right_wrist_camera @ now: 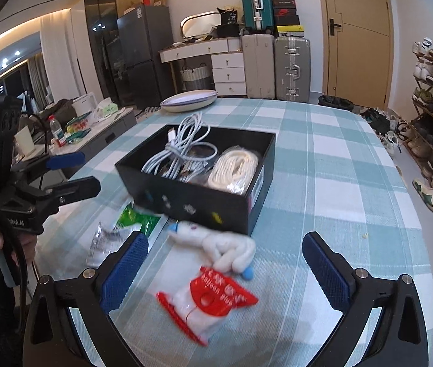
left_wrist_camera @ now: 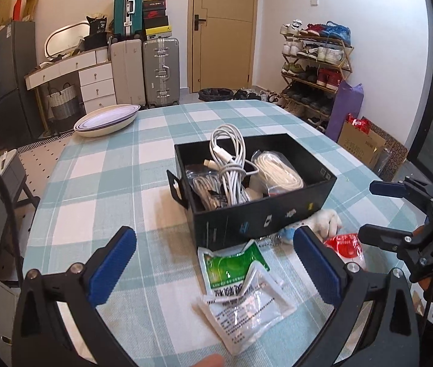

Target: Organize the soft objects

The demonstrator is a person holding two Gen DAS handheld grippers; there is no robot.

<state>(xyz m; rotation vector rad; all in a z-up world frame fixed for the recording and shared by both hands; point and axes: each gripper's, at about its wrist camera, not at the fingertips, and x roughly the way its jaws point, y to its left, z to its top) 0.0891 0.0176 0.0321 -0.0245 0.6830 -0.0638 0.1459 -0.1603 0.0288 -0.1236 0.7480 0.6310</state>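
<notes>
A black box [left_wrist_camera: 265, 214] [right_wrist_camera: 186, 202] on the checked table holds white cables [left_wrist_camera: 230, 159] [right_wrist_camera: 179, 150] and a bagged white rope [left_wrist_camera: 277, 171] [right_wrist_camera: 235, 168]. In front of it lie a green packet [left_wrist_camera: 231, 263] [right_wrist_camera: 137, 218], a clear printed packet [left_wrist_camera: 247, 309] [right_wrist_camera: 103, 241], a white plush toy [right_wrist_camera: 222, 244] [left_wrist_camera: 326, 220] and a red-and-white packet [right_wrist_camera: 207, 299] [left_wrist_camera: 343, 246]. My left gripper [left_wrist_camera: 213, 269] is open above the green and clear packets. My right gripper [right_wrist_camera: 225, 272] is open above the red packet and the plush toy.
A stack of shallow plates [left_wrist_camera: 106, 119] [right_wrist_camera: 189, 99] sits at the table's far edge. Suitcases [left_wrist_camera: 146, 70], a white drawer unit [left_wrist_camera: 94, 82] and a shoe rack [left_wrist_camera: 317, 67] stand beyond the table. A cardboard box [left_wrist_camera: 360, 146] is on the floor at the right.
</notes>
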